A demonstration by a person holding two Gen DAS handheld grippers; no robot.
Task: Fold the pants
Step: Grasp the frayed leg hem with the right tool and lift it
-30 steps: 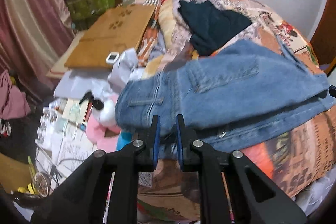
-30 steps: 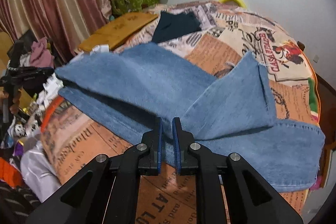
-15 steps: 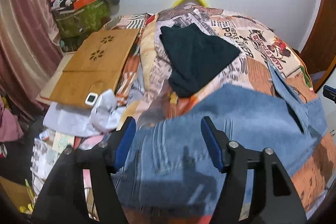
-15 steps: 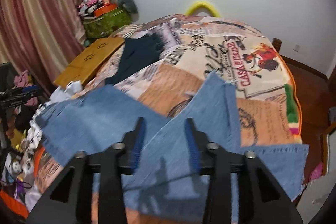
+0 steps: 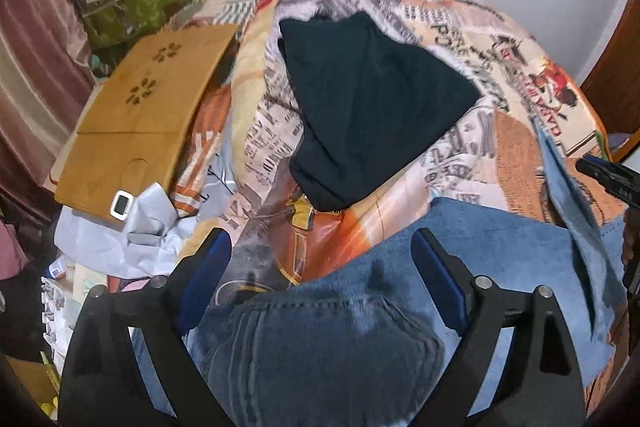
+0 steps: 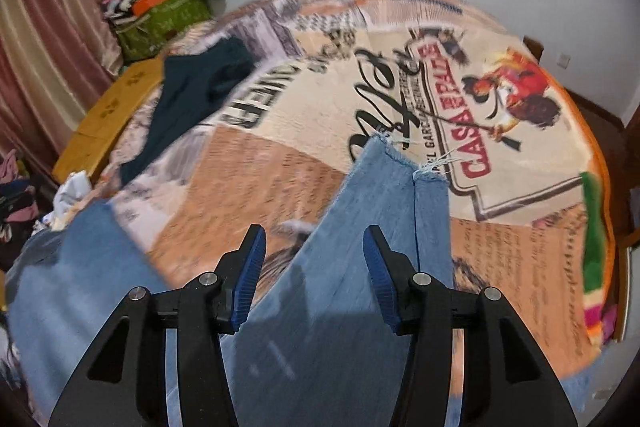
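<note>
Blue jeans [image 5: 500, 259] lie on a bed with a printed blanket [image 5: 460, 155]. My left gripper [image 5: 320, 271] is open and empty above the waist end of the jeans. My right gripper [image 6: 312, 267] is open and empty above a folded jeans leg [image 6: 384, 207], whose frayed hem points toward the far side of the bed. The rest of the jeans [image 6: 68, 267] spreads to the left in the right wrist view. The other gripper's tip [image 5: 608, 175] shows at the right edge of the left wrist view.
A dark folded garment [image 5: 368, 107] lies on the blanket beyond the jeans, also in the right wrist view [image 6: 192, 87]. A wooden board [image 5: 140, 115] with a small white device [image 5: 120, 203] lies left of the bed. Clutter, a green bag [image 5: 136, 3] and curtains stand left.
Both grippers were shut on the jeans' near edge one second ago. They have let go, opened wide, and moved up and forward over the jeans.
</note>
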